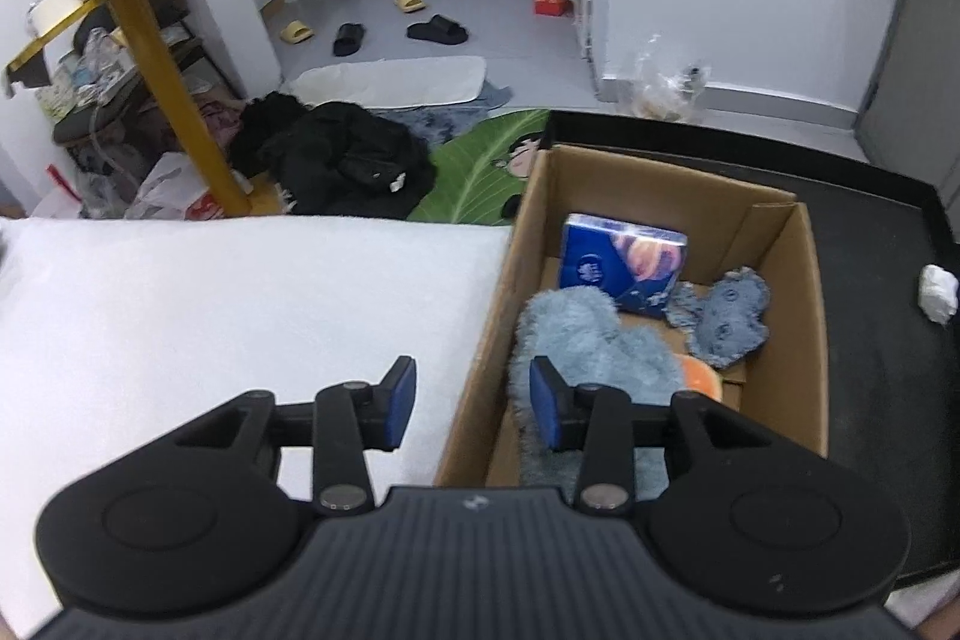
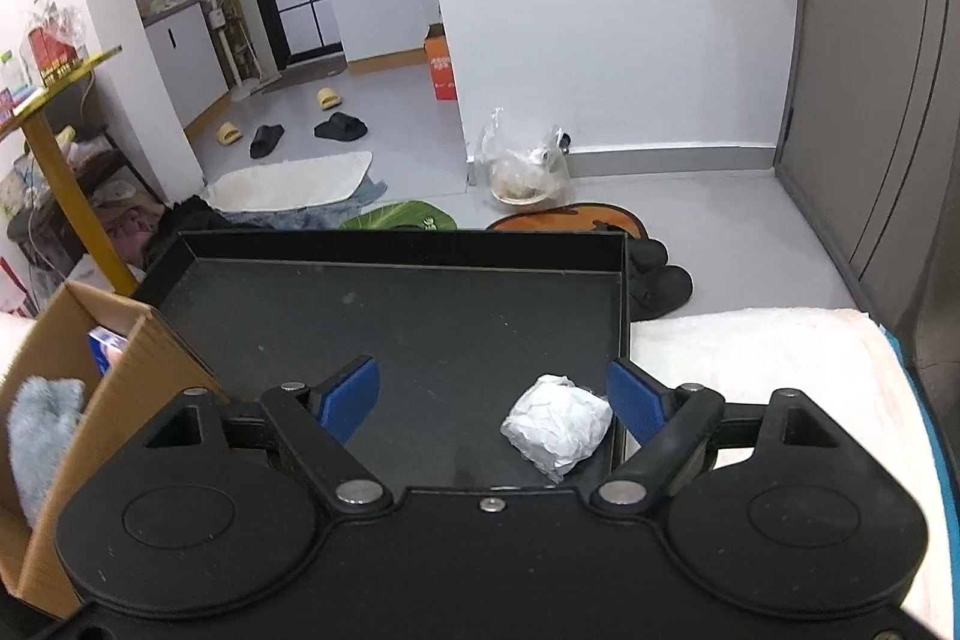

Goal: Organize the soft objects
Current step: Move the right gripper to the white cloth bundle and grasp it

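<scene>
A cardboard box (image 1: 816, 316) stands on the black tray (image 1: 870, 244). In it lie a blue tissue pack (image 1: 621, 262), a pale blue fluffy cloth (image 1: 582, 340), a grey-blue plush piece (image 1: 729, 316) and something orange (image 1: 702, 379). My left gripper (image 1: 474, 400) is open and empty above the box's left wall. A crumpled white wad (image 2: 558, 427) lies on the black tray (image 2: 420, 328) between the right fingers. My right gripper (image 2: 495, 403) is open around the wad, above it. The wad also shows in the left wrist view (image 1: 939, 292).
A white padded surface (image 1: 210, 328) lies left of the box and another white towel (image 2: 756, 358) right of the tray. Beyond are a yellow-legged side table (image 1: 156, 40), dark clothes (image 1: 336, 154), slippers (image 2: 339, 127) and a plastic bag (image 2: 528, 172) on the floor.
</scene>
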Tool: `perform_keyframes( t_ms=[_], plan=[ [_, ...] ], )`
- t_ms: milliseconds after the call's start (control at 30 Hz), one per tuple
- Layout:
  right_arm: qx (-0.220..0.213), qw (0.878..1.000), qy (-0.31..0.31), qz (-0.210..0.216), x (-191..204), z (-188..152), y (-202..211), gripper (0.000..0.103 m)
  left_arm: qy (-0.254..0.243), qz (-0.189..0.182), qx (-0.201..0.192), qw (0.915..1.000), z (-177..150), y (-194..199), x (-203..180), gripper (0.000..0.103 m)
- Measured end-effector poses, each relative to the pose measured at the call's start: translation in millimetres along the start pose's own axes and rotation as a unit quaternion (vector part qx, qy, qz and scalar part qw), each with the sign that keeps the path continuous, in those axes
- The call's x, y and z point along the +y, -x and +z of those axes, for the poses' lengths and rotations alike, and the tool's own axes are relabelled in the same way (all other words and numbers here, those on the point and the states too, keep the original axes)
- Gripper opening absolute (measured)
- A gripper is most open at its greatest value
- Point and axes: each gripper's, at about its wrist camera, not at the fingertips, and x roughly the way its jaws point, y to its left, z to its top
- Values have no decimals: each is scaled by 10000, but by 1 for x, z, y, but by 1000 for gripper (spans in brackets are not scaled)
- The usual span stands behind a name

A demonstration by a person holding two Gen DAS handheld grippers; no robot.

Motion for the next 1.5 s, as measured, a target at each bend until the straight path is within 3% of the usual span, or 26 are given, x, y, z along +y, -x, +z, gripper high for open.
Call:
perform_keyframes(
  t_ms=[267, 567, 833, 1200, 1267, 1500],
  plan=[
    [-61, 9985, 532, 68, 4, -1, -17, 74, -47, -13, 21, 10000, 3, -6, -5, 46],
    [461, 9965, 694, -79, 0, -11, -41, 71, -51, -8, 63, 10000, 4, -9, -8, 46],
    [958, 9889, 1120, -180, 15, -23, -44, 61, 54, -135, -10, 9999, 3, -5, -3, 46],
    [1405, 9822, 1190, -377, 29, -36, -27, 58, 60, -306, -17, 9995, 4, -2, 1, 46],
    [1437, 9824, 1136, -351, 30, -38, -24, 45, 64, -317, -45, 9995, 3, 0, 1, 46],
    [1442, 9829, 1091, -351, 36, -36, -4, 41, 85, -327, -55, 9994, 2, 2, 3, 48]
  ],
)
